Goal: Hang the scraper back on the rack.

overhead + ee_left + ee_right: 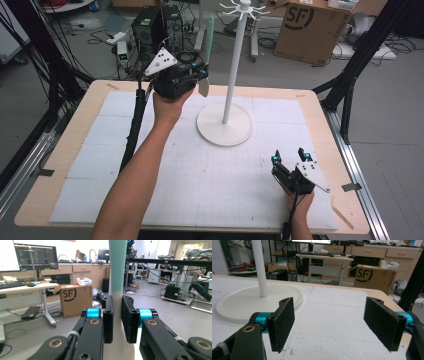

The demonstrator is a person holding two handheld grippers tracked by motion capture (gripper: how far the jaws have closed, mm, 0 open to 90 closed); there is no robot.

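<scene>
The left claw grips a mint-and-white spatula upright beside the white stand — likely light, stiff, smooth, so hold it low on the handle. The right claw rests released on the counter.

A long, flat utensil with a mint-green upper part and a cream-white lower part stands nearly upright, raised above the far side of the table, just left of the pole of the white stand. In the left gripper view the utensil runs vertically through the frame, green above, white below.
</scene>
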